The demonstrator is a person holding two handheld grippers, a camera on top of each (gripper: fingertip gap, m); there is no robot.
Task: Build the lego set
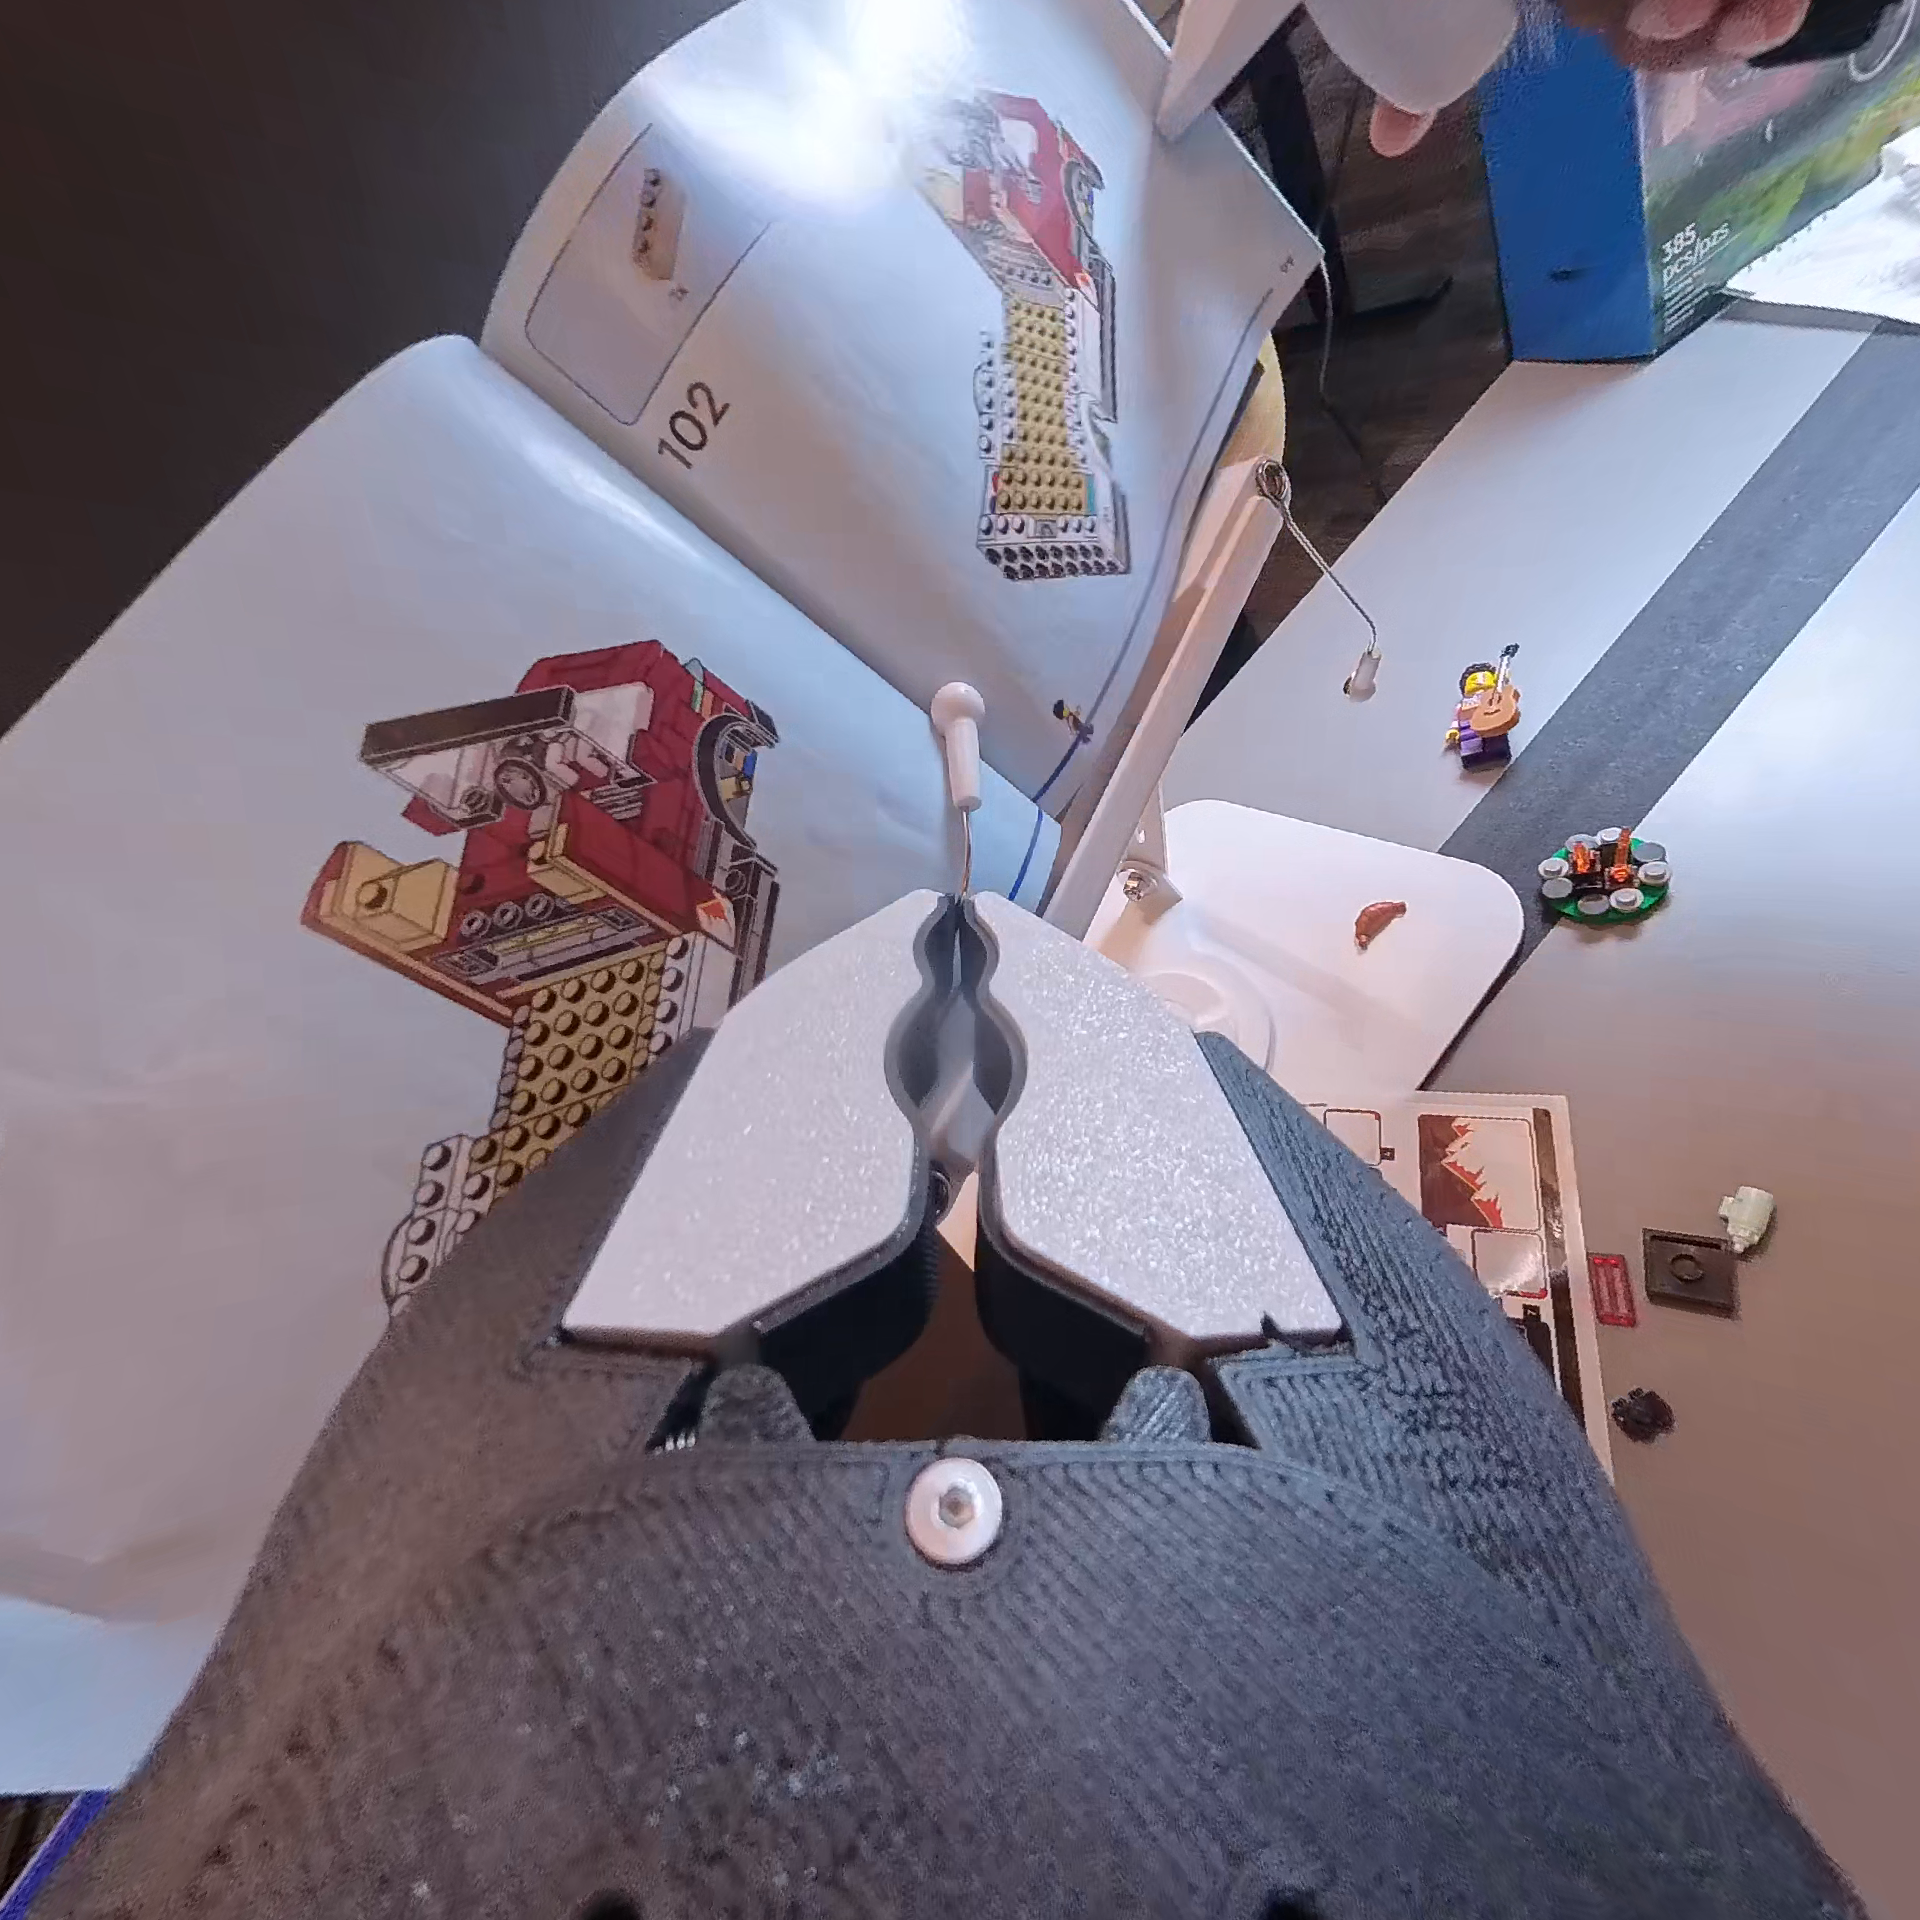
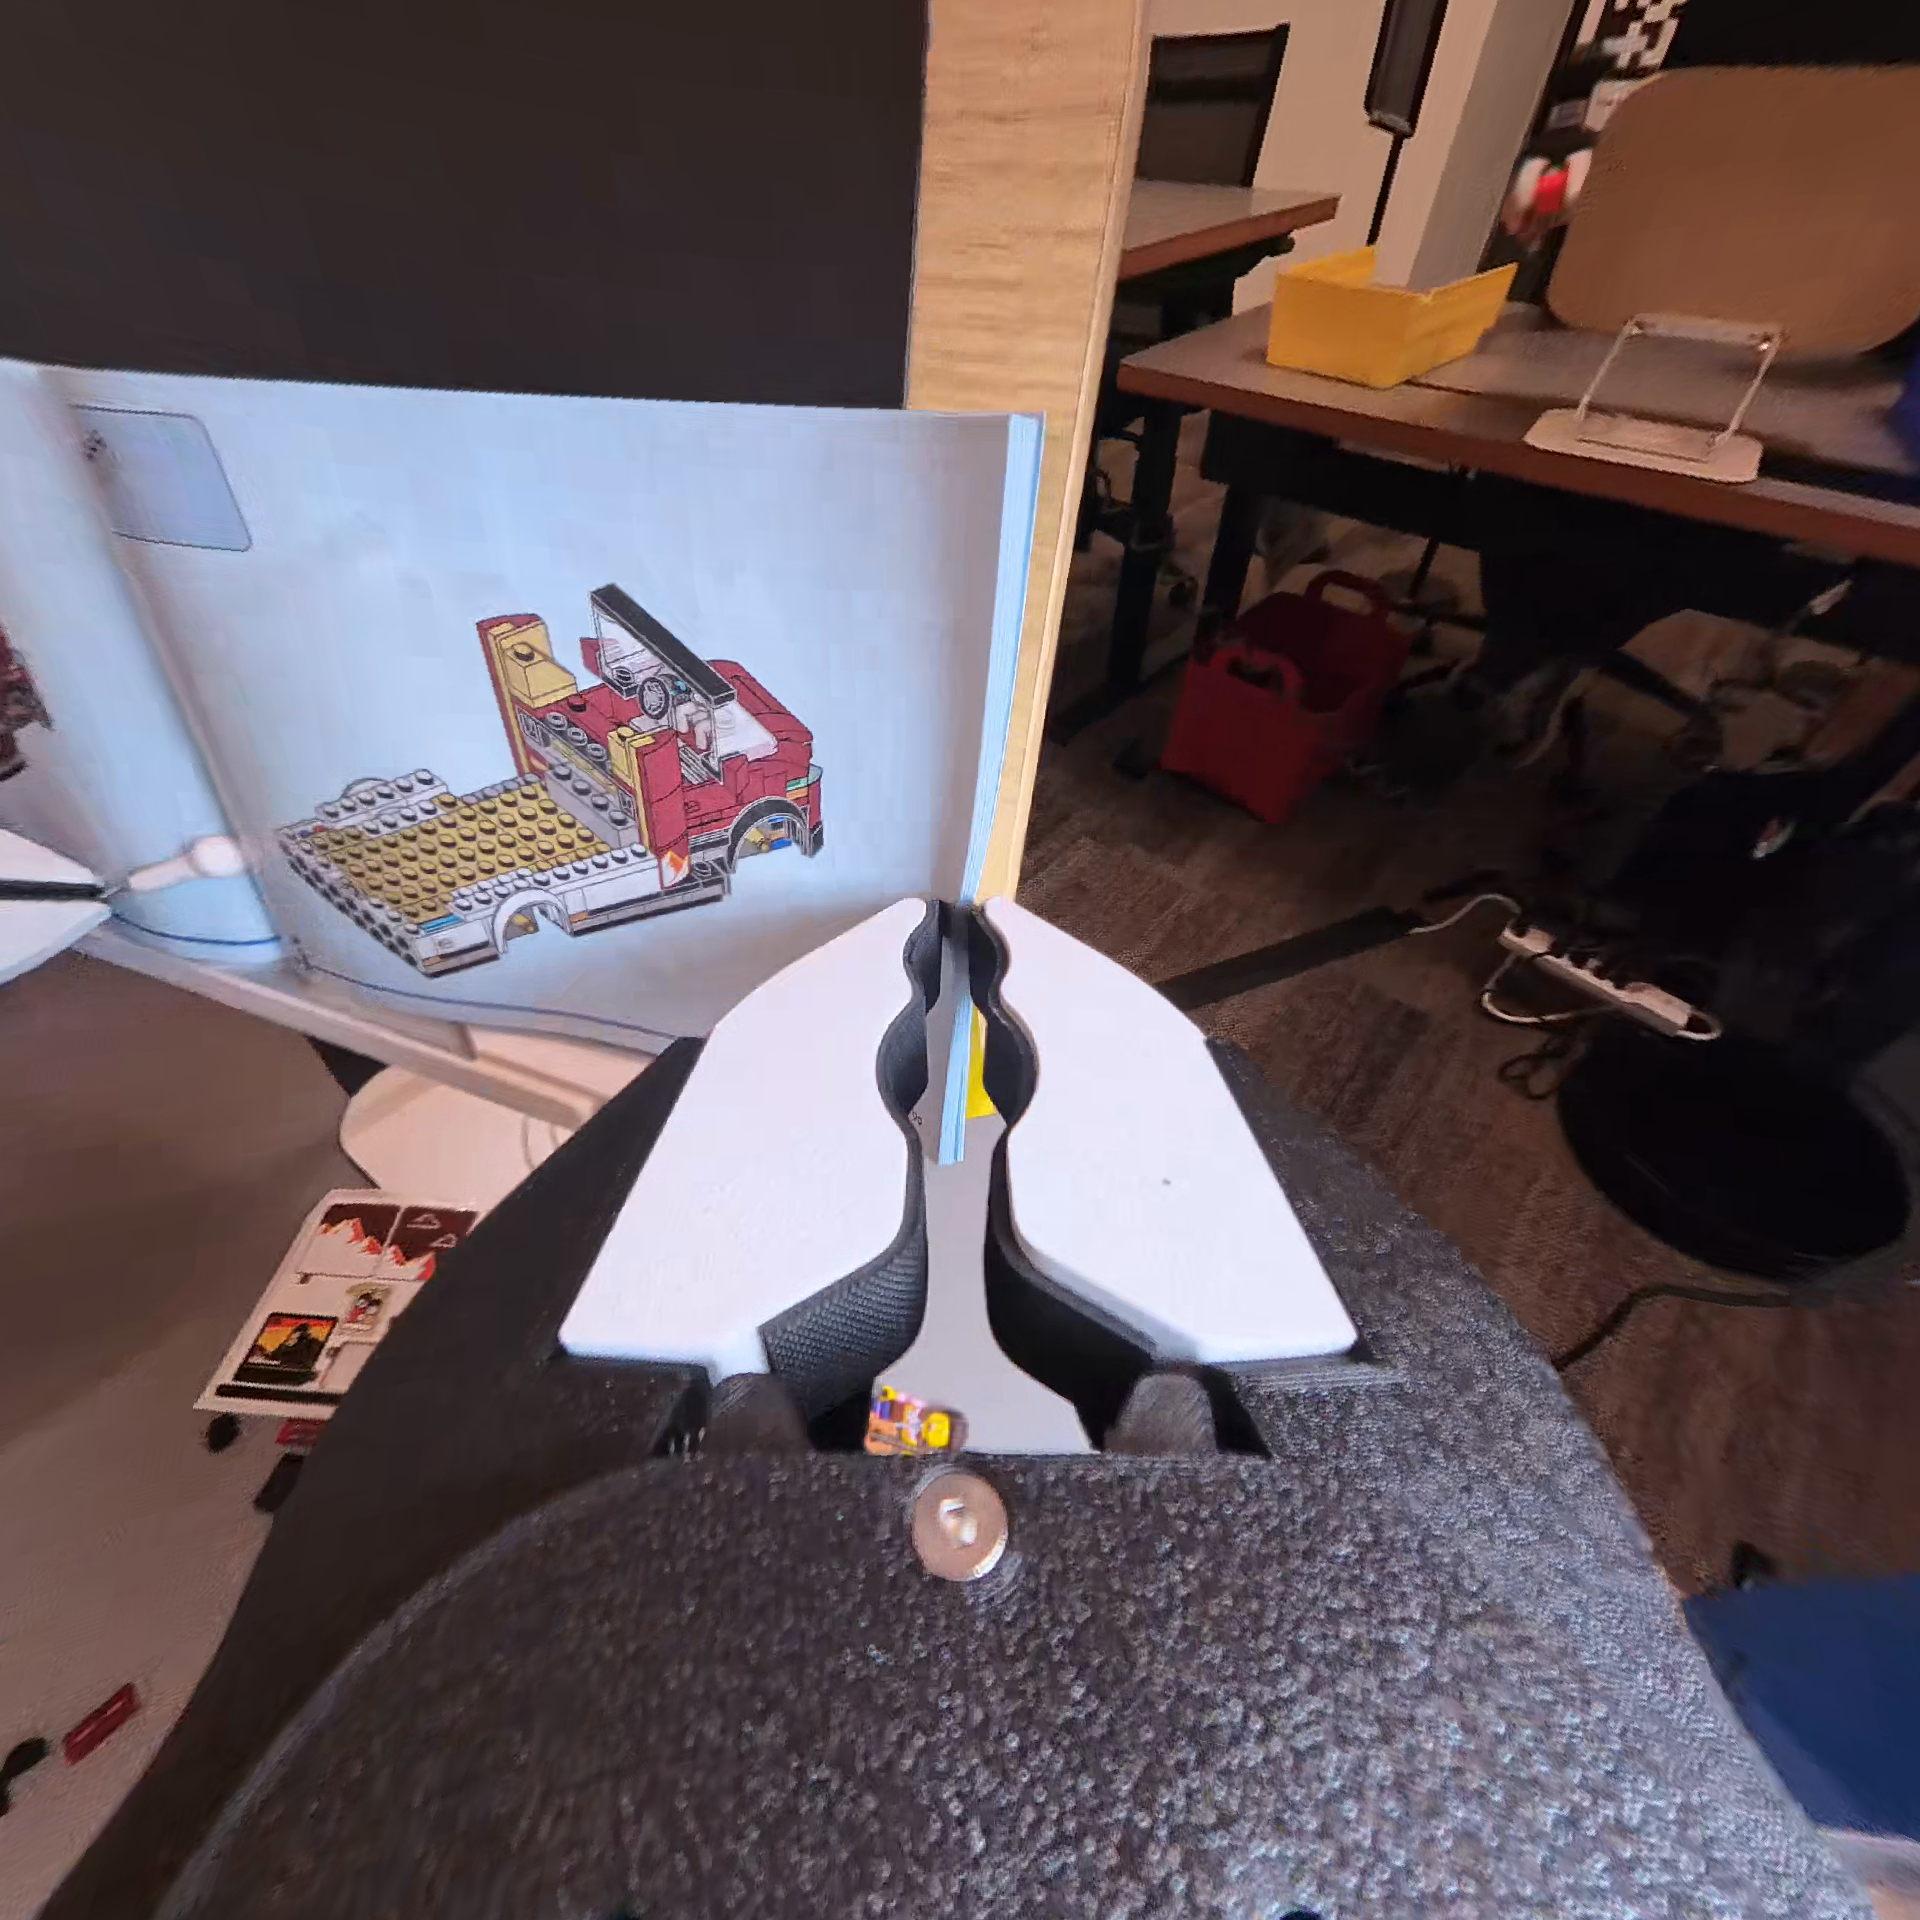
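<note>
The open instruction booklet [image 1: 436,582] leans on a white book stand [image 1: 1340,935]. My left gripper [image 1: 958,906] is shut on the thin wire of the stand's page holder, whose white tip [image 1: 954,712] rests against the page. My right gripper [image 2: 954,909] is shut on the outer edge of a stack of booklet pages [image 2: 987,727] and holds them upright. In the right wrist view the page [image 2: 582,623] shows a drawing of a red truck. The left gripper's fingers [image 2: 42,904] and the white tip [image 2: 203,860] show at that view's left edge.
On the table to the right are a minifigure [image 1: 1486,709], a round green campfire piece [image 1: 1605,878], a brown piece [image 1: 1380,920] on the stand's base, a sticker sheet [image 1: 1486,1195], a dark plate [image 1: 1688,1270] and a blue box [image 1: 1600,208]. A hand [image 1: 1683,42] shows at the top. The left gripper's tips are roughly 20 cm from the right gripper's. My left gripper is the nearer one to the dark plate [image 1: 1688,1270]: about 20 cm, against 30 cm.
</note>
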